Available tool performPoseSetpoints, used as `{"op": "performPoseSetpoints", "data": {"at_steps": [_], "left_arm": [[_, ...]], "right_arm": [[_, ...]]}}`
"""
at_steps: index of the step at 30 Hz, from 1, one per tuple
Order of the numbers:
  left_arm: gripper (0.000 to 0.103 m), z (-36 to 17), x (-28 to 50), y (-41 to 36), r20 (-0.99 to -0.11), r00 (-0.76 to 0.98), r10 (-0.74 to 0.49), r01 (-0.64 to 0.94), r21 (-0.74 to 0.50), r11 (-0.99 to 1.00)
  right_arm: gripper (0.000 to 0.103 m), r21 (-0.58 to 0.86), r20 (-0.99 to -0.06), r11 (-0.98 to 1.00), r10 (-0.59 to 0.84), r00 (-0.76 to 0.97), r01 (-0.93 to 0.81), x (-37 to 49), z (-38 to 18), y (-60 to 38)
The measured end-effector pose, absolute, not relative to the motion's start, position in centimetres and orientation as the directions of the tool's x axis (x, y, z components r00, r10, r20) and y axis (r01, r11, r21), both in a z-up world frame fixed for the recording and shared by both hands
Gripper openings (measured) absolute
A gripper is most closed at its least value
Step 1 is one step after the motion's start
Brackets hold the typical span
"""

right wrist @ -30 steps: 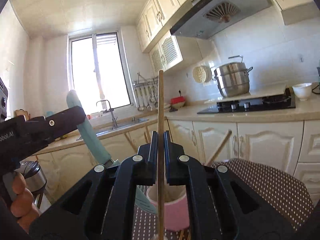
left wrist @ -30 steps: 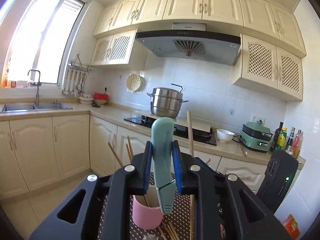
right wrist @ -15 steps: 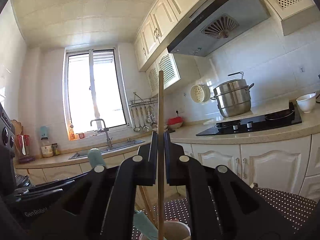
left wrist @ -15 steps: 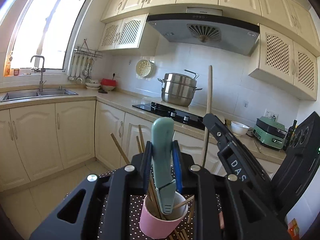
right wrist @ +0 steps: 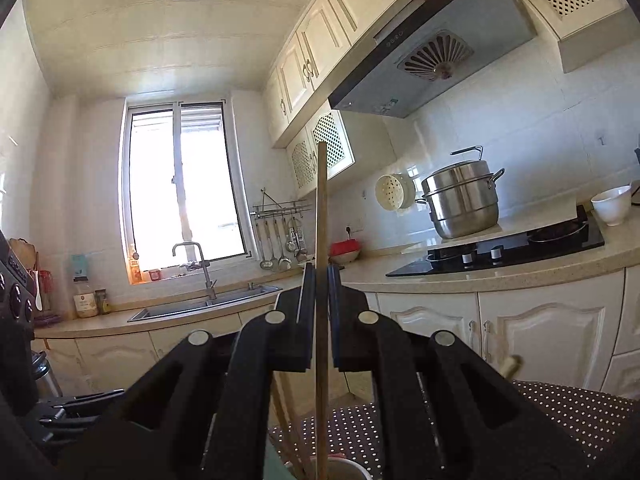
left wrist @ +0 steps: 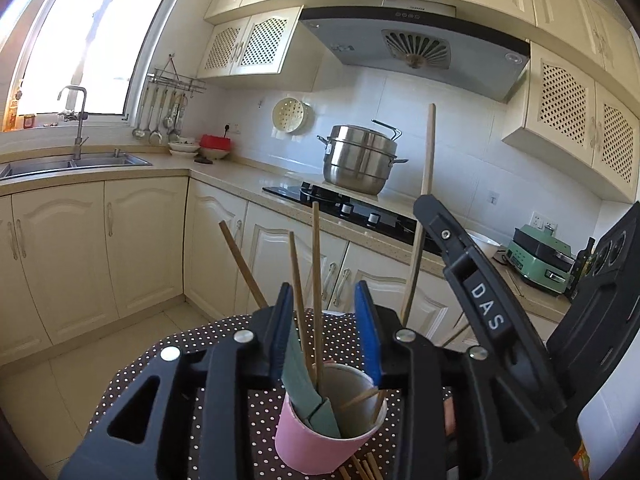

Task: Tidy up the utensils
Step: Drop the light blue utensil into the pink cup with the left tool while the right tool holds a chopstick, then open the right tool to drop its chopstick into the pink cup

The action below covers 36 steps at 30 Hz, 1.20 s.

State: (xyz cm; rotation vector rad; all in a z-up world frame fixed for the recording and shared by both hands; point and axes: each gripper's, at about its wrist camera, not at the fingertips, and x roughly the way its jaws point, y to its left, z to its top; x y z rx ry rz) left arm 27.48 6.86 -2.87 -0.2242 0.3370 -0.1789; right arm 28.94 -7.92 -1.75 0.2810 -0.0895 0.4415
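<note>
One pink cup point(left wrist: 320, 436) stands on the dotted cloth point(left wrist: 192, 360), holding one teal utensil point(left wrist: 306, 392) and three upright chopsticks. Left gripper point(left wrist: 325, 334) jaws are opening, pads clear. Right gripper point(right wrist: 321, 312) pinches one chopstick point(right wrist: 321, 208).

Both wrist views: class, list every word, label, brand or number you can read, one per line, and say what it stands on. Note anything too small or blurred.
"DAS" in white letters, on the black arm of the right tongs.
Range hood: a brand mark and a row of control symbols on its front strip, too small to read.
Bottle by the sink: a label, too blurred to read.
Nothing else bears readable text.
</note>
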Motion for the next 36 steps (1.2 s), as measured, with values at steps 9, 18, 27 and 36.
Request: {"op": "performPoseSetpoints", "data": {"at_steps": [9,18,27,36], "left_arm": [[0.040,-3.9,27.1,7.4,-0.335,0.927,-0.167,0.097,-0.216,0.972],[0.043,-4.9,26.4,8.1,-0.371,0.919,-0.129,0.050,-0.214,0.975],[0.050,-5.2,25.2,7.4,-0.388,0.914,-0.117,0.047,-0.183,0.982],[0.057,-5.6,23.4,7.4,-0.401,0.910,-0.099,0.031,-0.173,0.984]], "right_arm": [[0.007,0.221,0.090,0.873,0.425,0.901,-0.434,28.3,-3.0,-7.7],[0.007,0.180,0.012,0.884,0.438,0.899,-0.432,26.3,-4.3,-7.7],[0.007,0.176,-0.068,0.891,0.435,0.898,-0.418,24.9,-5.7,-8.0],[0.033,0.197,-0.126,0.903,0.408,0.904,-0.381,23.6,-6.1,-8.6]]}}
